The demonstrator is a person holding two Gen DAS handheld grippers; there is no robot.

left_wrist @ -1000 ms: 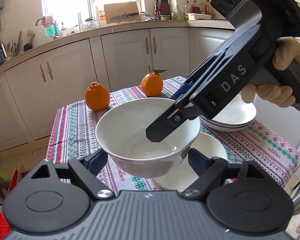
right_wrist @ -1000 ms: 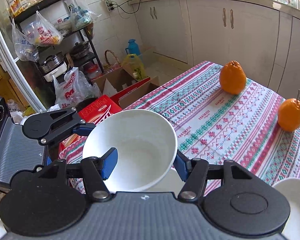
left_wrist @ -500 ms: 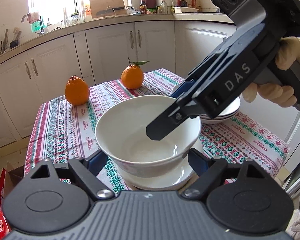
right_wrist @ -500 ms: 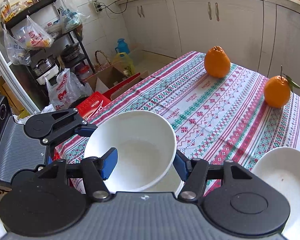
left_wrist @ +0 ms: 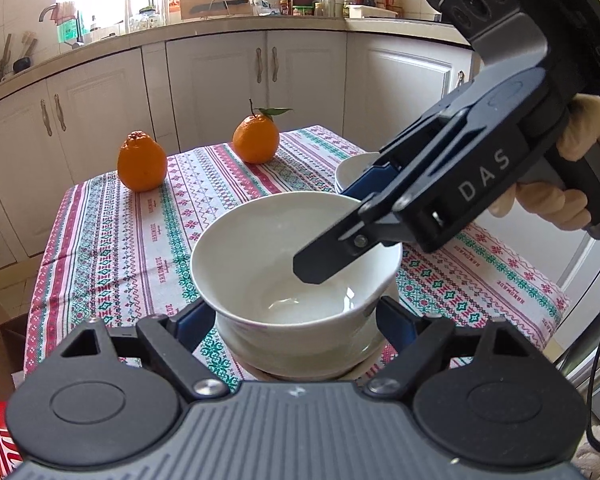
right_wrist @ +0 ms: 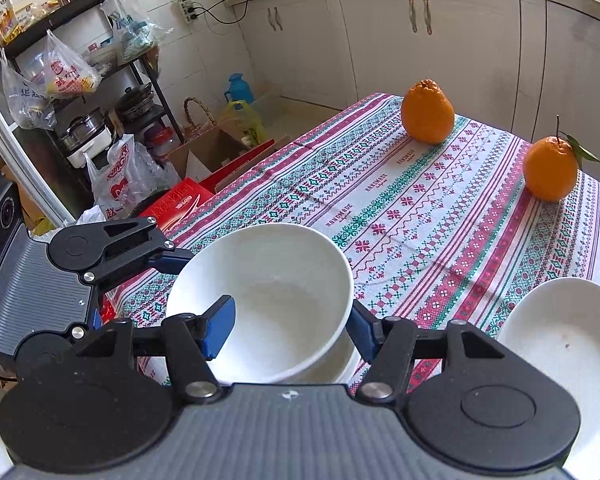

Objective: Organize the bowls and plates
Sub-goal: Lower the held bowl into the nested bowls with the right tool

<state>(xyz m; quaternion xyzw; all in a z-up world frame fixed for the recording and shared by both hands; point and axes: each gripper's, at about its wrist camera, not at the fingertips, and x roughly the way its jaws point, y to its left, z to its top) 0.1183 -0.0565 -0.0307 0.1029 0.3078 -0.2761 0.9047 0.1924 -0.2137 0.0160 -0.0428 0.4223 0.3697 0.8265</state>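
A white bowl (left_wrist: 260, 256) sits nested in a second white bowl (left_wrist: 300, 356) on the patterned tablecloth. My right gripper (right_wrist: 288, 324) is shut on the top bowl's rim, one blue pad inside and one outside; it also shows in the left wrist view (left_wrist: 356, 216). My left gripper (left_wrist: 296, 320) is open, its blue pads standing either side of the bowl without clearly touching it. A stack of white plates (right_wrist: 560, 344) lies to the right, also seen behind the right gripper in the left wrist view (left_wrist: 350, 170).
Two oranges (left_wrist: 142, 162) (left_wrist: 256, 138) stand at the far side of the tablecloth (left_wrist: 112, 240). White kitchen cabinets (left_wrist: 220, 76) stand behind the table. Boxes and bags (right_wrist: 180, 184) lie on the floor past the table's left edge.
The top bowl has come down into the second bowl on the table. Both grippers moved down and toward the table with it.
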